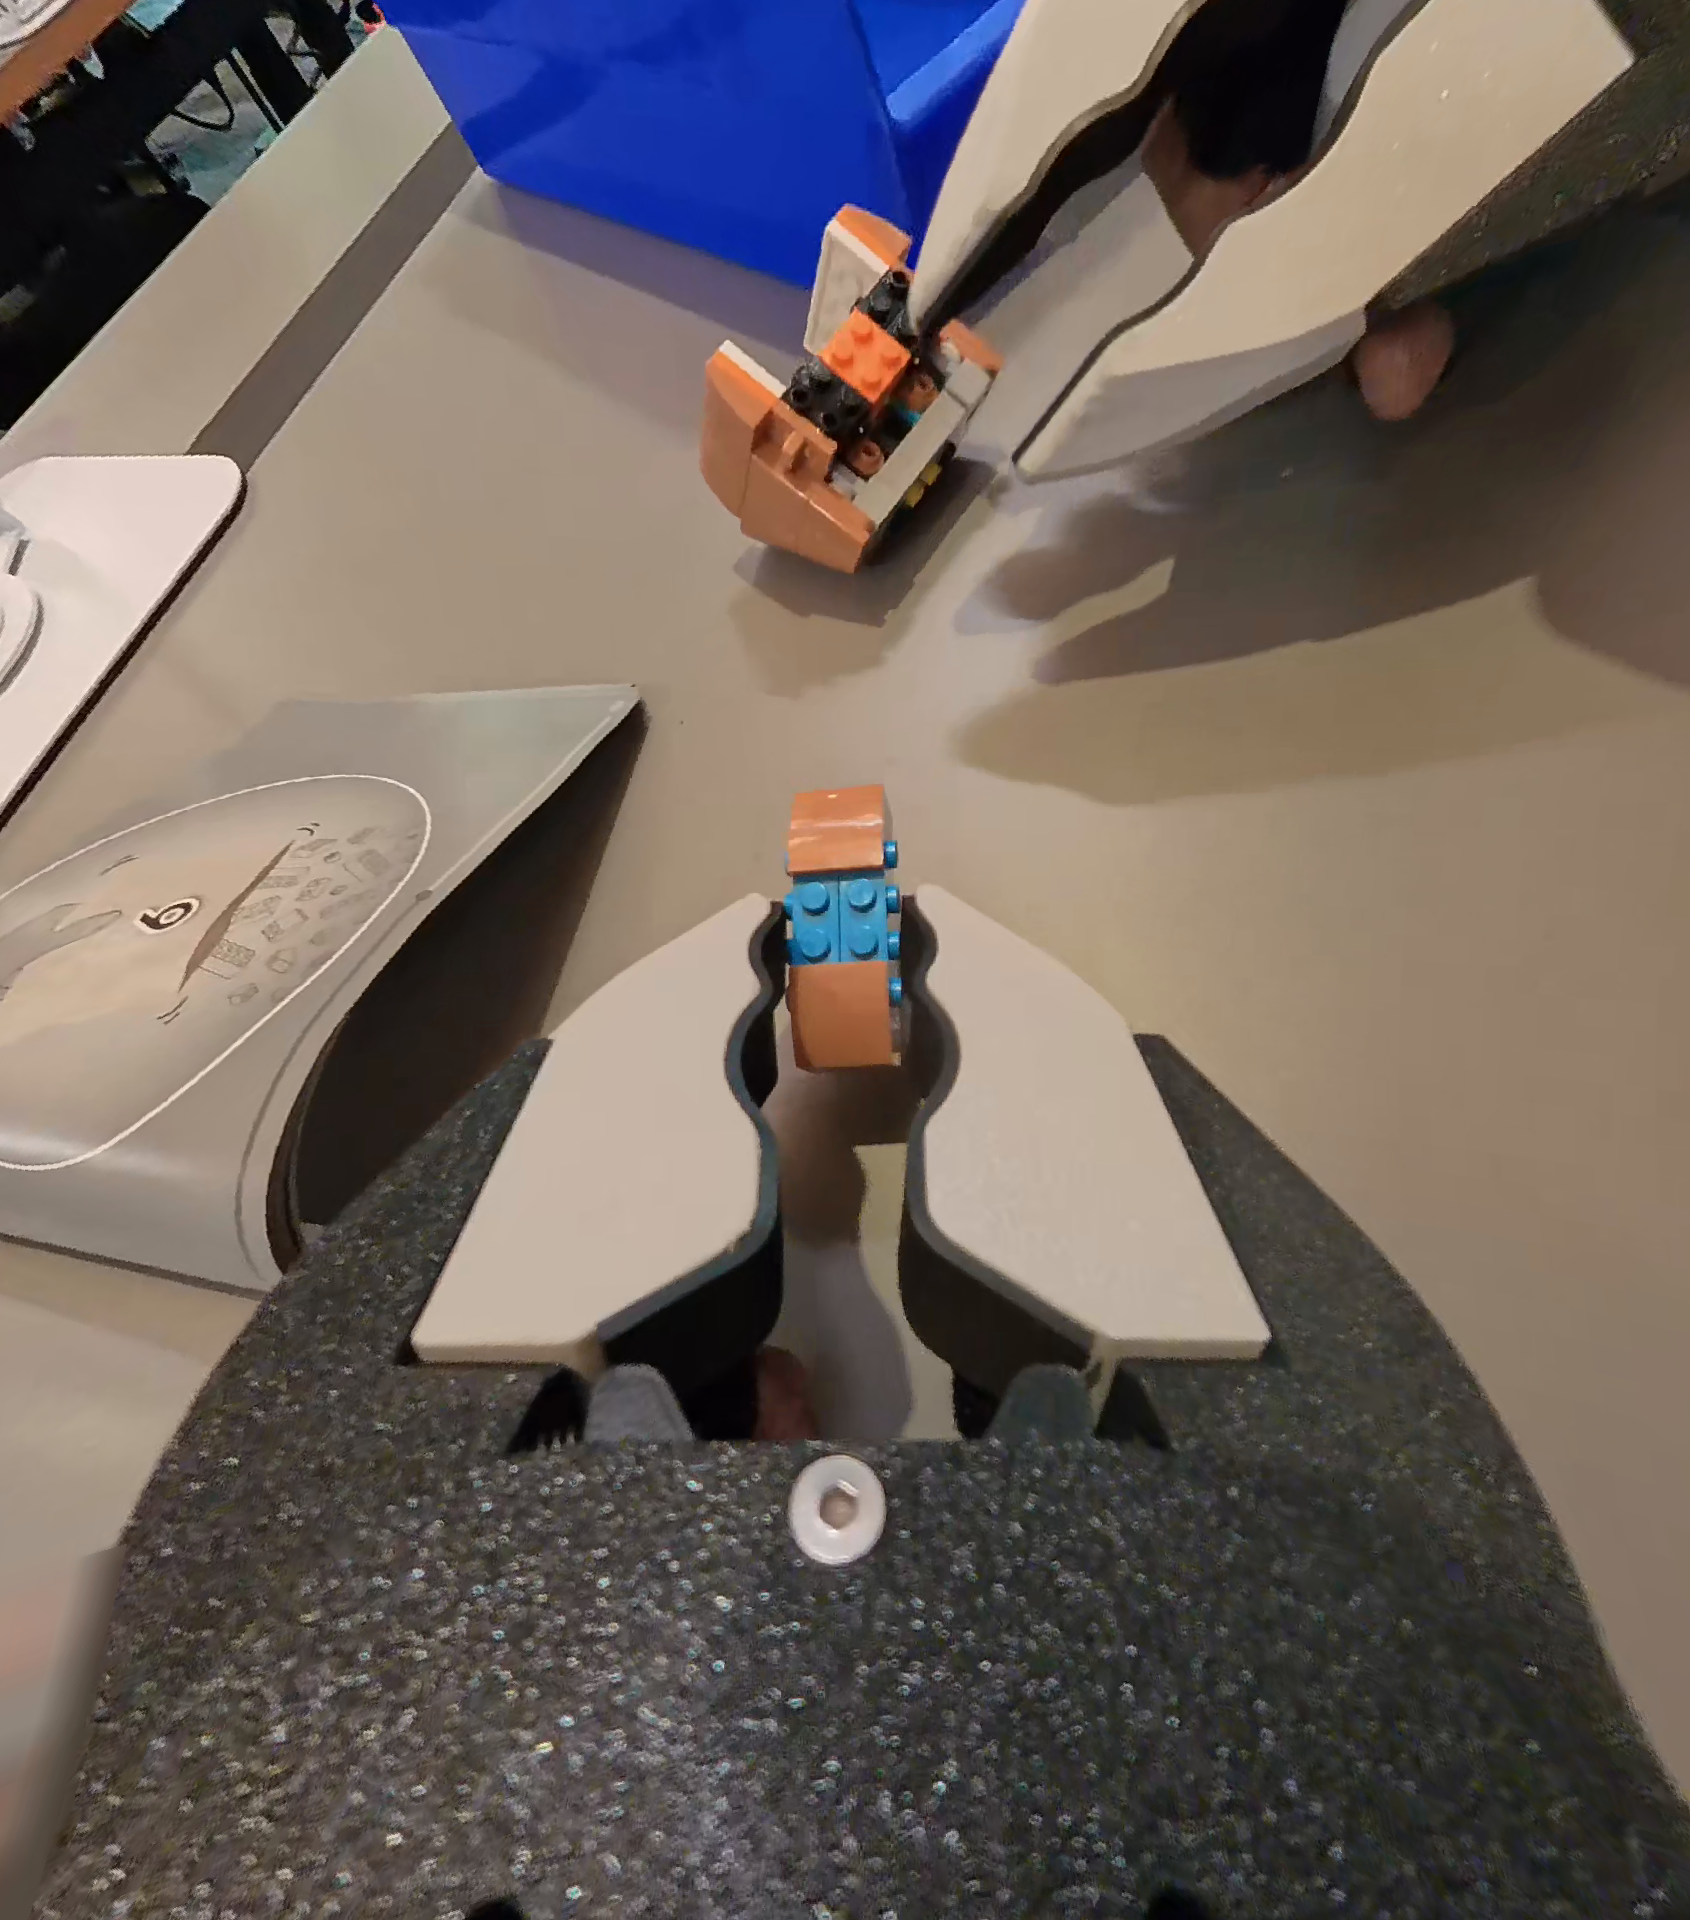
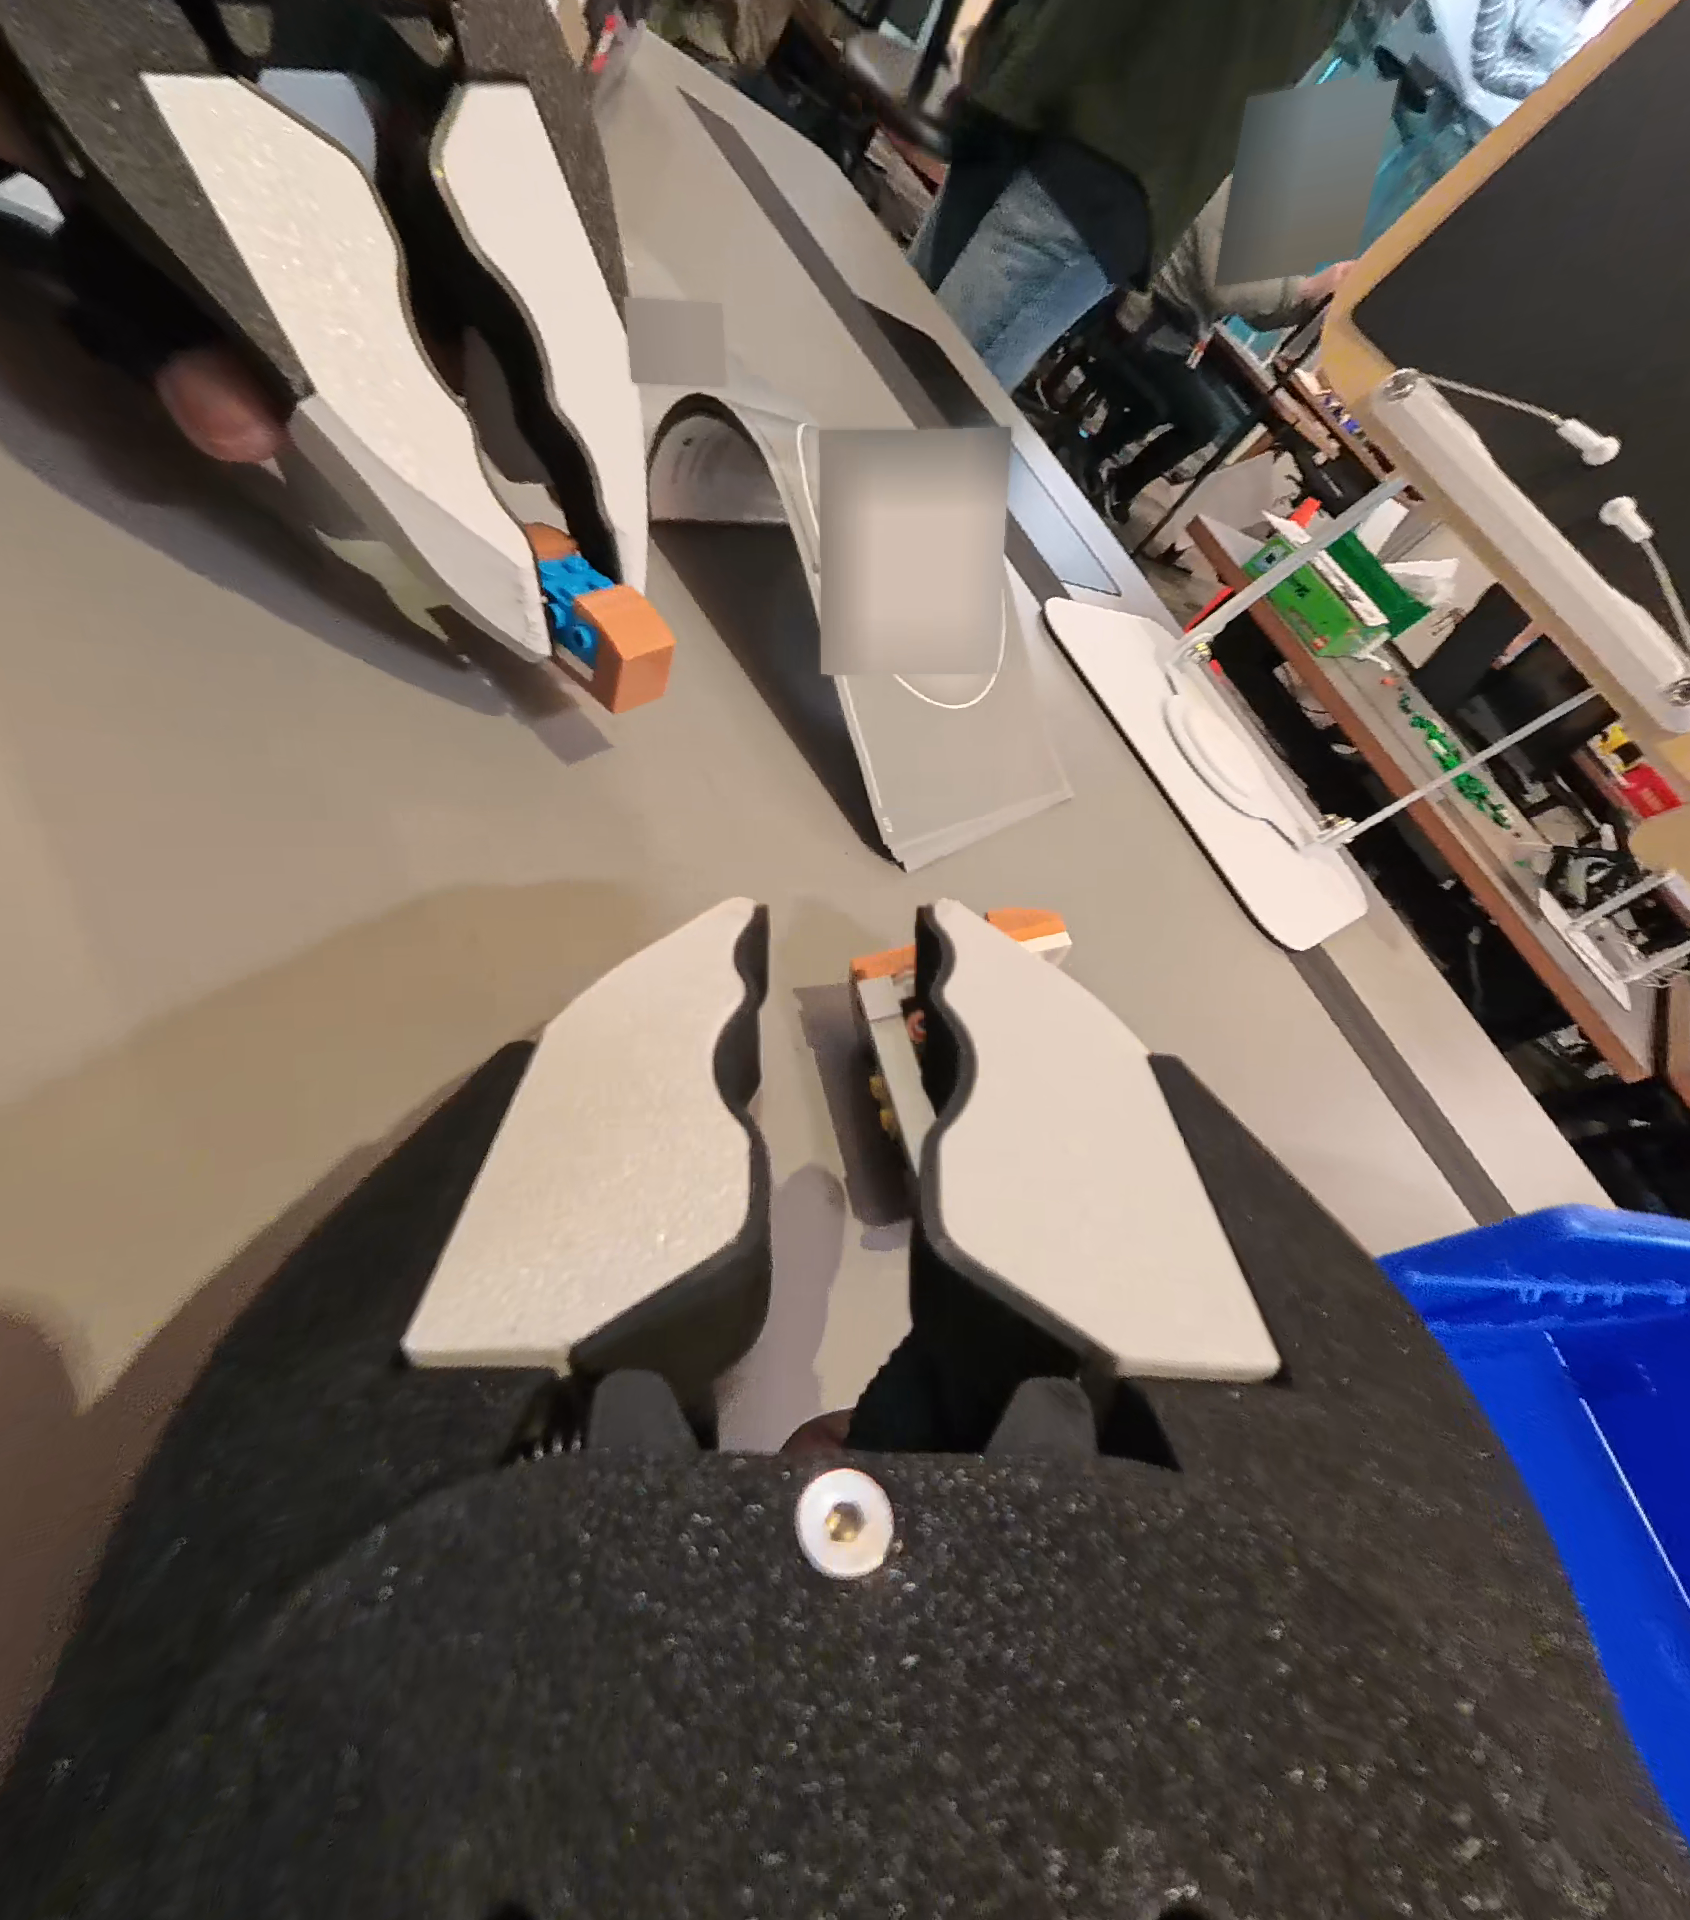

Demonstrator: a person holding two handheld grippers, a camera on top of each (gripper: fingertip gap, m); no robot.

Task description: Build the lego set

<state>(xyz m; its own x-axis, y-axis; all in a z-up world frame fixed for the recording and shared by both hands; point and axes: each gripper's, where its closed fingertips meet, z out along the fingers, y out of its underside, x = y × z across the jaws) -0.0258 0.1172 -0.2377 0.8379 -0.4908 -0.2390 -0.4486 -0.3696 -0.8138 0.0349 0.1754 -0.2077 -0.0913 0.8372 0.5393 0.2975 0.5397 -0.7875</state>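
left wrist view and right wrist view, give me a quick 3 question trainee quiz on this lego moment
1. True or false: the left claw is shut on the blue and brown lego piece.
2. The larger lego assembly on the grey table is: A) inside the blue bin; B) on the table in front of the bin; C) on the curled instruction booklet.
3. Fill in: the right claw is ____, with the assembly against one finger only.

Key: 1 true; 2 B; 3 open
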